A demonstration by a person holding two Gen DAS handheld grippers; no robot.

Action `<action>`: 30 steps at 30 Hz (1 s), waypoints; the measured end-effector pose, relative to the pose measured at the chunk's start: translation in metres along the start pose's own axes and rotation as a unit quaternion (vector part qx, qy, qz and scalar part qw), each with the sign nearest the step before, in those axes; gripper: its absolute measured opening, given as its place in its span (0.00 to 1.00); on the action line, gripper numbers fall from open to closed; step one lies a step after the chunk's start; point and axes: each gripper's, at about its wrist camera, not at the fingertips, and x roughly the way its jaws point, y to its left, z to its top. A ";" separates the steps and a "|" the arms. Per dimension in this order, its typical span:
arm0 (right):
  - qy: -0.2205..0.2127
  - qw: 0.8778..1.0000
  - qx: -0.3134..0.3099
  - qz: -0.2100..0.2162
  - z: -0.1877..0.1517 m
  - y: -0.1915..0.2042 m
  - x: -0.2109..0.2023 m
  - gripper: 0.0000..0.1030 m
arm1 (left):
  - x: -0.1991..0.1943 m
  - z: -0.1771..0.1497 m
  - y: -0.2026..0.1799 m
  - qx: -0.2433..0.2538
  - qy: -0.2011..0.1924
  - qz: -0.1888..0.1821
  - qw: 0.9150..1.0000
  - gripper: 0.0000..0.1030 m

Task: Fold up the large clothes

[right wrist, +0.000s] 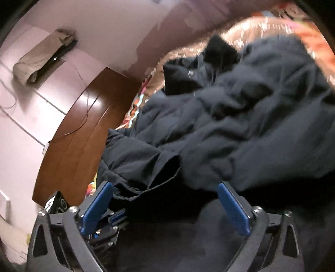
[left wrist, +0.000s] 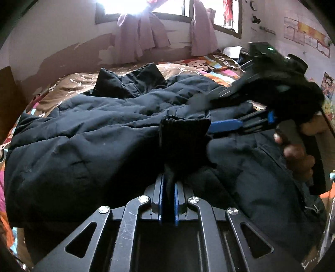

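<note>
From the left wrist camera, the left gripper (left wrist: pixel 167 188) is clamped tight on the ribbed cuff (left wrist: pixel 184 134) of a dark padded jacket (left wrist: pixel 83 134). Its blue pads are nearly together with the knit pinched between them. The cuff stands up above the pads, probably because the sleeve is being carried by its end so it can be laid across the body of the jacket. The jacket lies spread over most of the bed (left wrist: pixel 69 83), its collar (left wrist: pixel 129 81) toward the far edge under the window (left wrist: pixel 146 8), and its bulk reaches the near edge. At the right of this view the right gripper (left wrist: pixel 226 125) comes in over the jacket, held by a hand (left wrist: pixel 297 150). One blue finger points at the cuff, likely to take or steady cloth beside it.

From the right wrist camera, the right gripper (right wrist: pixel 165 200) has its jaws wide apart, with the two blue pads standing well clear of each other. The jacket (right wrist: pixel 251 125) fills the gap between them loosely. A hem edge lies just by the left pad, but neither pad presses on cloth, so nothing is held. I judge the spread is meant to take in a thick fold. The collar (right wrist: pixel 209 62) lies toward the far side of the bed (right wrist: pixel 251 29), and a wooden headboard (right wrist: pixel 83 136) stands along the bed's left edge. The picture is blurred.
</note>
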 end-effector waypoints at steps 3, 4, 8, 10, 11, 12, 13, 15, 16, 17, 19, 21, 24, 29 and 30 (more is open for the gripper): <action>0.013 1.000 0.017 -0.009 0.001 0.001 0.015 0.38 | 0.000 -0.008 -0.002 0.001 0.015 -0.002 1.000 0.11; 0.018 1.000 0.015 -0.014 0.001 0.003 0.020 0.28 | -0.002 -0.013 -0.001 -0.003 0.019 -0.012 1.000 0.19; 0.007 0.998 -0.043 -0.048 -0.004 0.016 0.018 0.08 | -0.018 -0.025 0.004 -0.019 0.018 -0.069 0.997 0.43; -0.007 0.996 -0.061 -0.057 -0.006 0.021 0.010 0.07 | -0.031 -0.023 0.002 -0.010 -0.002 -0.079 0.997 0.43; -0.019 0.996 -0.064 -0.060 -0.005 0.022 0.003 0.06 | -0.037 -0.021 0.001 -0.010 -0.015 -0.084 0.996 0.44; -0.031 0.995 -0.066 -0.062 -0.003 0.023 -0.003 0.06 | -0.042 -0.018 0.001 -0.014 -0.026 -0.086 0.996 0.45; -0.047 0.994 -0.072 -0.068 0.000 0.026 -0.012 0.06 | -0.045 -0.016 0.002 -0.020 -0.034 -0.086 0.996 0.50; -0.078 0.990 -0.085 -0.083 0.005 0.032 -0.028 0.06 | -0.049 -0.011 0.005 -0.036 -0.048 -0.078 0.995 0.60; -0.093 0.987 -0.093 -0.091 0.008 0.035 -0.035 0.06 | -0.051 -0.009 0.007 -0.047 -0.055 -0.069 0.995 0.62; -0.113 0.982 -0.106 -0.109 0.010 0.040 -0.046 0.06 | -0.052 -0.008 0.010 -0.055 -0.059 -0.063 0.995 0.62; -0.136 0.971 -0.128 -0.147 0.013 0.046 -0.058 0.06 | -0.052 -0.006 0.015 -0.070 -0.064 -0.051 0.994 0.62; -0.159 0.954 -0.158 -0.197 0.018 0.053 -0.069 0.06 | -0.050 -0.006 0.021 -0.088 -0.065 -0.036 0.993 0.62; -0.188 0.933 -0.180 -0.249 0.026 0.056 -0.079 0.06 | -0.044 -0.007 0.026 -0.100 -0.058 -0.023 0.993 0.62; -0.215 0.902 -0.175 -0.332 0.037 0.036 -0.090 0.06 | -0.043 -0.007 0.039 -0.139 -0.033 -0.005 0.990 0.62; -0.210 0.898 -0.171 -0.348 0.037 0.027 -0.088 0.06 | -0.044 -0.008 0.043 -0.151 -0.032 -0.004 0.988 0.62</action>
